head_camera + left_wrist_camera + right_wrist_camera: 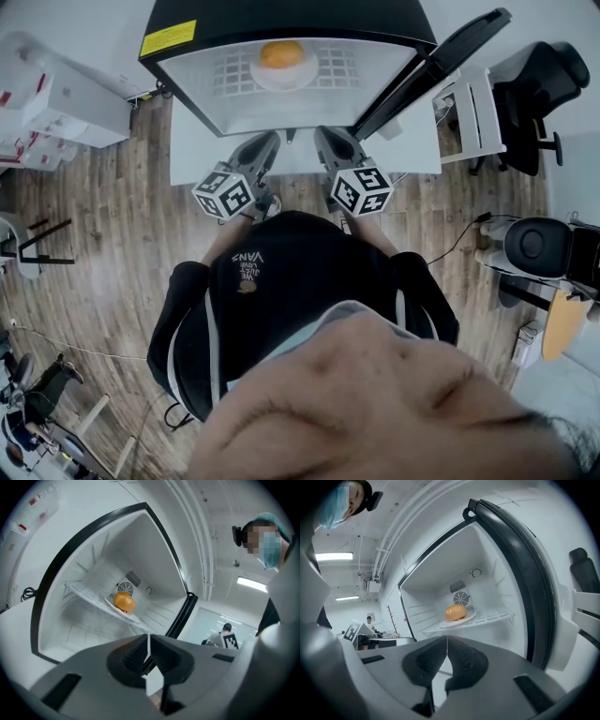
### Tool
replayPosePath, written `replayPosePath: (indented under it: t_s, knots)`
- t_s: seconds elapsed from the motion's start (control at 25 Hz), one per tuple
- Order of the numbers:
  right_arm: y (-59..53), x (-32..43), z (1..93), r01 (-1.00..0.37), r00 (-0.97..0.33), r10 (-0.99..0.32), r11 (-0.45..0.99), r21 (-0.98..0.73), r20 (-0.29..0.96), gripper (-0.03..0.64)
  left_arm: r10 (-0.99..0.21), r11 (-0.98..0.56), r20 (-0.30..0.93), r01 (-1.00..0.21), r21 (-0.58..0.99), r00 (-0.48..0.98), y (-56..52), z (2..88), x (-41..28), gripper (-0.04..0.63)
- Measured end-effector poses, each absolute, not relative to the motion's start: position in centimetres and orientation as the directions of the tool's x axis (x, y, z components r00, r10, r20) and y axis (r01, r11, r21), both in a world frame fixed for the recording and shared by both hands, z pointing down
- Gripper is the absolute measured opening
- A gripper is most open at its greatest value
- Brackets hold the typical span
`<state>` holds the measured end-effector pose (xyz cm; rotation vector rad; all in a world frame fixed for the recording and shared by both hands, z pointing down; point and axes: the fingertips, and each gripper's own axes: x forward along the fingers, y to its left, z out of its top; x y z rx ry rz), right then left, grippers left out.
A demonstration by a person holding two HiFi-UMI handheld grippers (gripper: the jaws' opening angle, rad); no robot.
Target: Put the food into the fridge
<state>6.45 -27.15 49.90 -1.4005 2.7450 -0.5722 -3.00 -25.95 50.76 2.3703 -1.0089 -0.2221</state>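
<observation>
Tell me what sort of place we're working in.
Probably an office or lab workspace, not a home kitchen: a mini fridge sits on a white table, with a black office chair nearby and wood-look flooring.

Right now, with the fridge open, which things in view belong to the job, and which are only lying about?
Belong to the job:
- fridge, its door open, wire shelf
- white plate on that shelf, carrying the round orange food
- left claw and right claw, both shut and empty

Just lying about:
- white boxes
- black office chair
- cable on the floor
</observation>
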Motion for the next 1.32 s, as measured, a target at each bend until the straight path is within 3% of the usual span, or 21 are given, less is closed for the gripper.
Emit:
replayPosePath:
  t_s: [0.48,1.32]
  knots:
    - [-26.4,6.5,50.2,-0.784,-0.600,-0.783,0.536,-0.312,0.162,0.012,-0.728,-0.559,0.102,-0.673,0.485,0.678,-24.5,51.3,-3.5,0.031]
    - [-26.7,6.1,50.2,-0.785,-0.602,-0.780,0.540,-0.305,0.169,0.012,-0.716,-0.562,0.109,-0.662,0.496,0.690,-24.6,51.5,-3.4,0.031]
